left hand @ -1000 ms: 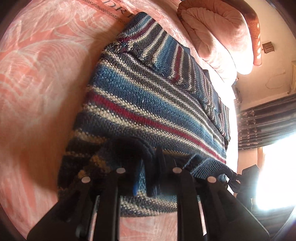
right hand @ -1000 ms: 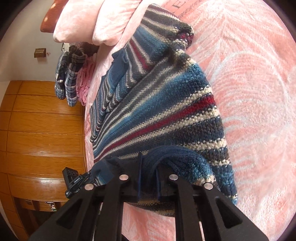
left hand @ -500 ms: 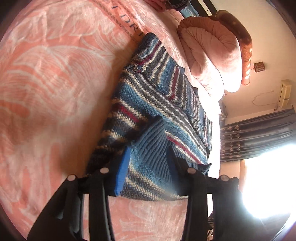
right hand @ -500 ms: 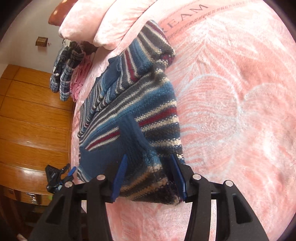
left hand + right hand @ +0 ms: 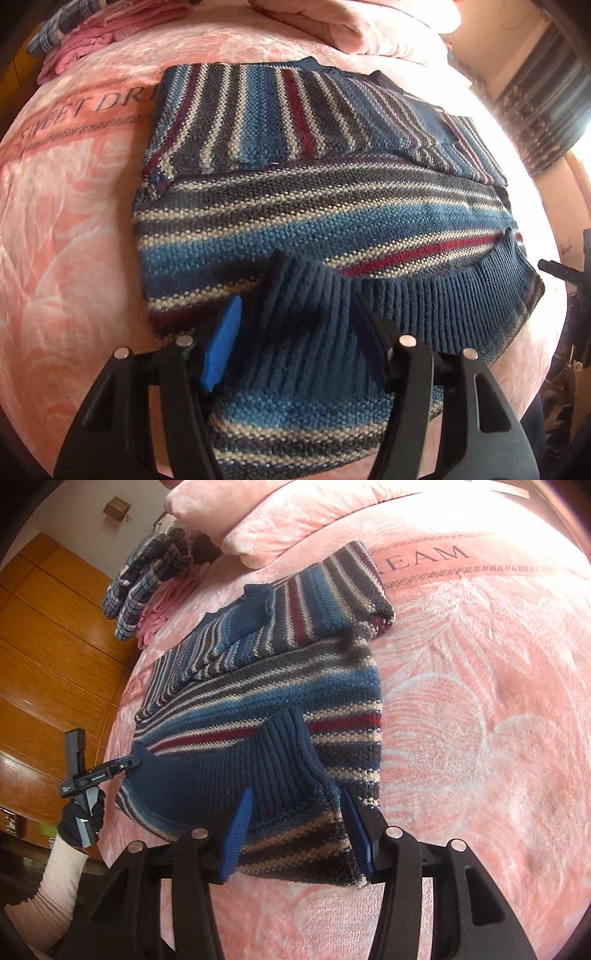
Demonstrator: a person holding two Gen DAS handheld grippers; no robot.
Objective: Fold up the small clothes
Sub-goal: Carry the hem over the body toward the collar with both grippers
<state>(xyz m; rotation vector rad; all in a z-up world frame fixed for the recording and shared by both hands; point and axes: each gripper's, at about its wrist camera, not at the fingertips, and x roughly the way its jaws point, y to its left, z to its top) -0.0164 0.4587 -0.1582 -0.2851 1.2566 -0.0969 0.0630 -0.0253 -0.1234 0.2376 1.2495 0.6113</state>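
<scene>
On the pink bedspread your striped sweater lies flat, sleeve already folded across the chest, navy ribbed hem turned up near you. Your left gripper has its jaws spread, straddling the hem without pinching it. Right gripper: same, blue pads apart on either side of the hem corner, cloth slack between them. One gripper per corner looks set up to lift the bottom edge evenly toward the collar. Close on the rib, not the loose knit; it should hold shape better.
</scene>
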